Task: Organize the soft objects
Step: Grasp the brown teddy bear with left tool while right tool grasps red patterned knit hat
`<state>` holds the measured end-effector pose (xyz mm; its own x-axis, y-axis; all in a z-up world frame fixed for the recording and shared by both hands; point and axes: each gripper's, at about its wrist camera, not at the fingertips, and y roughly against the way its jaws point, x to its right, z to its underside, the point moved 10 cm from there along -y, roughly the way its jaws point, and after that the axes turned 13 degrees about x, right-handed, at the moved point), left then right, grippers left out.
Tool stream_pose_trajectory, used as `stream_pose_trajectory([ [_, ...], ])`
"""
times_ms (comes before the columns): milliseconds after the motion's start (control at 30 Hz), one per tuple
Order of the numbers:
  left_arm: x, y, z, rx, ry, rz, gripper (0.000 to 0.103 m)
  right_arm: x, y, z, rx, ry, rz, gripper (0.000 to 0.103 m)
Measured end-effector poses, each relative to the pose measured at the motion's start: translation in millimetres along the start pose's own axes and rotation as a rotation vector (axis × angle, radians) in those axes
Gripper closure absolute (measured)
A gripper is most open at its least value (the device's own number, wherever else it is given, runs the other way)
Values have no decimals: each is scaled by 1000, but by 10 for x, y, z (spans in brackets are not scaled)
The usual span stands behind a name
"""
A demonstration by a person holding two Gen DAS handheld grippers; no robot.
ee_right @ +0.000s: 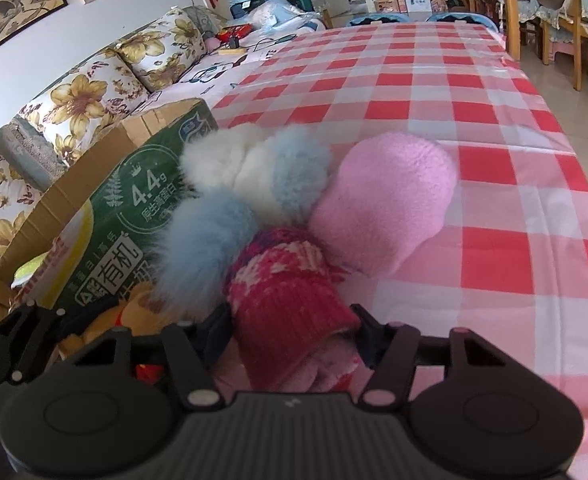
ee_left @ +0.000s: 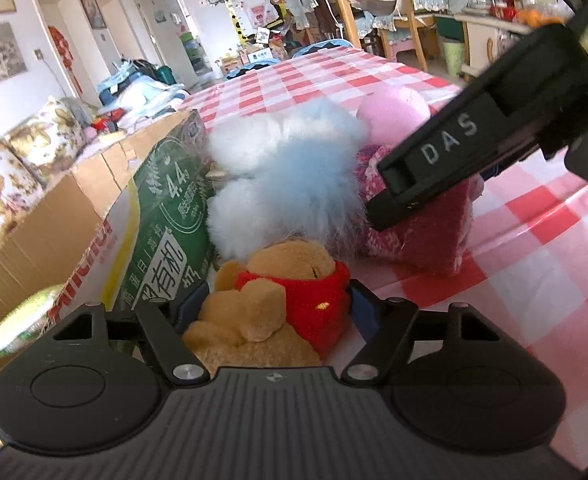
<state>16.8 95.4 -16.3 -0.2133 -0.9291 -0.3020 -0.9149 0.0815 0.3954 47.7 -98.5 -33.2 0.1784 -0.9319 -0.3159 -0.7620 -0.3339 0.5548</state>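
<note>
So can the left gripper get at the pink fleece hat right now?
Probably not. The left gripper has its jaws around the teddy bear, and the blue and white fluffy toy and red knitted item lie between it and the pink fleece hat.

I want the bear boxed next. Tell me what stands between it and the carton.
Nothing visible does. The teddy bear sits in the left gripper jaws, right beside the green carton's side wall; only that wall must be cleared. The fluffy blue-white toy lies behind.

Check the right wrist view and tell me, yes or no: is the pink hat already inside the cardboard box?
No. The pink hat lies on the checked tablecloth, to the right of the cardboard box, not in it.
</note>
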Motion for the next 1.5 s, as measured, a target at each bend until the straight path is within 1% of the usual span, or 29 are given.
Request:
stream_pose_trajectory([
  [167, -38, 12, -46, -3, 67, 32, 12, 35, 114, -25, 27, 11, 33, 46],
  [367, -87, 71, -134, 11, 170, 83, 12, 70, 264, -74, 52, 2, 61, 50],
  [600, -130, 182, -281, 57, 286, 154, 12, 106, 514, -210, 126, -26, 91, 51],
  [767, -183, 217, -374, 93, 341, 190, 12, 82, 655, -278, 169, -38, 98, 51],
  [967, -287, 274, -411, 106, 380, 193, 12, -10, 731, -327, 203, -24, 99, 52],
  [1200, -310, 403, -480, 131, 420, 200, 12, -87, 952, -526, 315, -66, 63, 52],
  [1333, -314, 421, -486, 139, 439, 205, 12, -97, 981, -568, 335, -76, 68, 52],
  [1500, -347, 452, -523, 160, 456, 203, 12, -201, 994, -625, 356, -81, 43, 52],
])
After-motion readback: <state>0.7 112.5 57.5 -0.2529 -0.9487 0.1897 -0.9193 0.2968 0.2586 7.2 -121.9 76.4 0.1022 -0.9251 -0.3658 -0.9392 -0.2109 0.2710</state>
